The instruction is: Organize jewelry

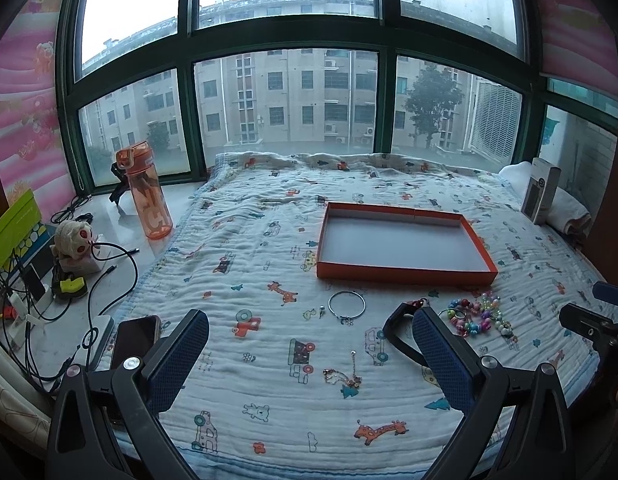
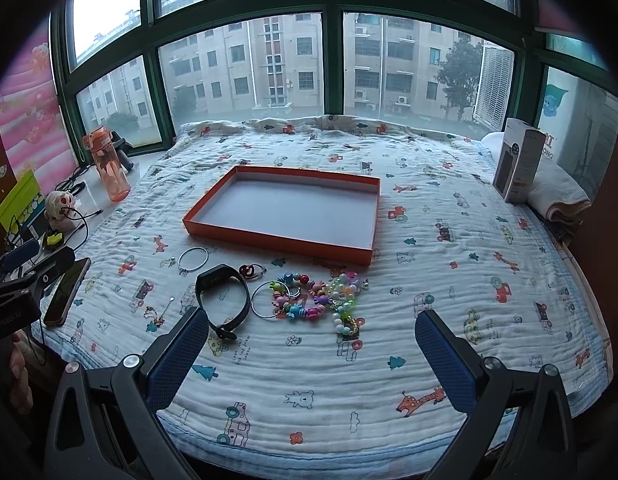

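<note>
An orange shallow box [image 1: 405, 274] [image 2: 277, 240] lies open and empty on the patterned blanket. In front of it are a silver bangle [image 1: 329, 303] [image 2: 180, 258], a tiny silver piece [image 1: 321, 311], a gold chain bracelet [image 1: 343, 376] [image 2: 157, 314], a black wristband [image 1: 397, 332] [image 2: 218, 273], a large silver ring [image 2: 254, 300] and a heap of colourful bead bracelets [image 1: 477, 316] [image 2: 313, 300]. My left gripper [image 1: 309, 316] hovers open above the bangle and chain. My right gripper [image 2: 311, 316] stands open just short of the beads. Neither holds anything.
An orange water bottle [image 1: 147, 192] [image 2: 109, 168], a plush toy [image 1: 75, 236], cables and a dark phone [image 1: 135, 340] [image 2: 67, 292] crowd the left sill. A white carton [image 1: 541, 190] [image 2: 519, 166] leans on a folded towel at far right. Windows close the back.
</note>
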Demonstrator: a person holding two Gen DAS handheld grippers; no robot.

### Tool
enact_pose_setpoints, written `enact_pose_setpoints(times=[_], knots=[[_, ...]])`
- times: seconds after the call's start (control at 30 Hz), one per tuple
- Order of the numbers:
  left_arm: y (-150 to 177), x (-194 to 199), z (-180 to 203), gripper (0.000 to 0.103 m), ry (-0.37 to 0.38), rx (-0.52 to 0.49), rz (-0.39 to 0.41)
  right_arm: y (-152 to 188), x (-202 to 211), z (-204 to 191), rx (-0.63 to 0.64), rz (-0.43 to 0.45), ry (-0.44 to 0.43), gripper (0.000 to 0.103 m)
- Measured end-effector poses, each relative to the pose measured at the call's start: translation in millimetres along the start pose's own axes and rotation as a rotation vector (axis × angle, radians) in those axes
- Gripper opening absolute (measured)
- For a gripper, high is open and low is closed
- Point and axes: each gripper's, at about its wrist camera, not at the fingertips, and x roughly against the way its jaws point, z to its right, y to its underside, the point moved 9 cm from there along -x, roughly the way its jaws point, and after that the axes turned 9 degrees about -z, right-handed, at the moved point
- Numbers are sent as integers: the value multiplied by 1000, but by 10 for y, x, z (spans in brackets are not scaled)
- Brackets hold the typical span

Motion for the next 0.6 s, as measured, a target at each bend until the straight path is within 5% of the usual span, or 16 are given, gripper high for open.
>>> enact_pose_setpoints(times=[0.6], knots=[[24,25,126,103,14,-57,6,-24,-19,20,-9,2,0,103]])
